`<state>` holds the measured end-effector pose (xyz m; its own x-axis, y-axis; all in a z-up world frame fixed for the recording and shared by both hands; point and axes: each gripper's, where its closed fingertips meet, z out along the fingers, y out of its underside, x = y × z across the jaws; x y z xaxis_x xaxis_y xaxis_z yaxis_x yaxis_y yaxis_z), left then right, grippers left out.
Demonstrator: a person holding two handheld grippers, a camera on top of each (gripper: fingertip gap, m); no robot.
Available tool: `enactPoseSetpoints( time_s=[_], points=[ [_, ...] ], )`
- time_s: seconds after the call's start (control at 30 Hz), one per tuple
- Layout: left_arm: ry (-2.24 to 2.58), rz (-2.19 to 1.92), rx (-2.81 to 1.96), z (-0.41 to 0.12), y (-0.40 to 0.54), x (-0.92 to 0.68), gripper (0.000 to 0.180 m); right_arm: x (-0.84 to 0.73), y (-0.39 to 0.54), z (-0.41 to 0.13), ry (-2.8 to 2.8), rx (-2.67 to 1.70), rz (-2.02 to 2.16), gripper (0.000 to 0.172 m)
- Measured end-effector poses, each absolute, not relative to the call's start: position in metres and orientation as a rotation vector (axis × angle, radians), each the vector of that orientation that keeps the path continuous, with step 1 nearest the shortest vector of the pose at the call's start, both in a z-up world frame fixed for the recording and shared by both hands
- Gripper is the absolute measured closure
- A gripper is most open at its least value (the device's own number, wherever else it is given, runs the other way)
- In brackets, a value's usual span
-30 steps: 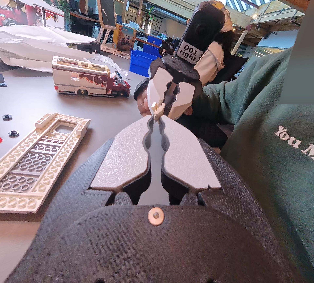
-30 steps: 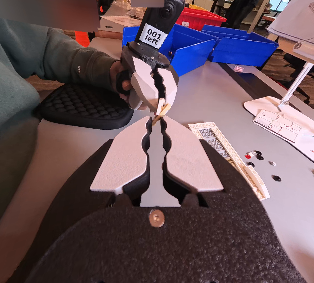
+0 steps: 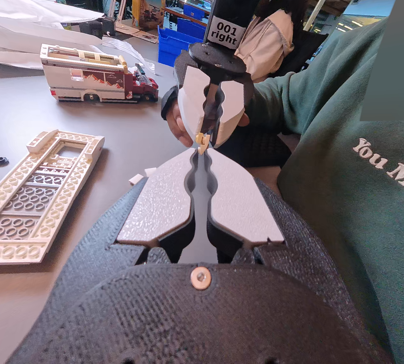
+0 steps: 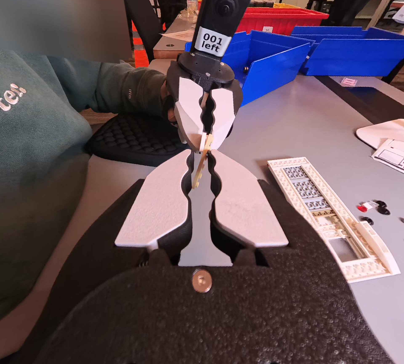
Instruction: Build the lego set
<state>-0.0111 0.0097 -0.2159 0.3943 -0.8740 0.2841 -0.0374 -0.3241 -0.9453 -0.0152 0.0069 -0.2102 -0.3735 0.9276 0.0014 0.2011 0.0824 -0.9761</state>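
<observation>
Plates meet tip to tip between our two grippers, above the table.
We judge them light, stiff, thin and slippery; right gripper pinches the tan plate edge-on, left gripper pinches the white piece.

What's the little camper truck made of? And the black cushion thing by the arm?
Camper truck: looks like hard glossy plastic toy bricks; studs and brick seams show. Cushion: seems soft rubbery foam or gel, matte black, with a bumpy moulded grid, though I can't be sure.
</observation>
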Motion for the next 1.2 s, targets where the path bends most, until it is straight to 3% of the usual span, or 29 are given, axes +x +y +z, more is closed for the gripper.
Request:
enactPoseSetpoints(
  time_s=[0.47, 0.6, 1.2],
  points=[
    [0.857, -0.912, -1.7, -0.22, 0.014, -0.013, 0.175, -0.018, 0.012, -0.217, -1.703, -1.109, 1.176, 0.166],
    [0.861, -0.86, -1.692, -0.221, 0.017, -0.013, 0.162, -0.018, 0.01, -0.221, -1.731, -1.103, 1.147, 0.167],
    [1.073, -0.603, -1.557, -0.222, 0.006, -0.007, 0.171, -0.014, 0.002, -0.223, -1.791, -1.007, 1.098, 0.164]
  ],
)
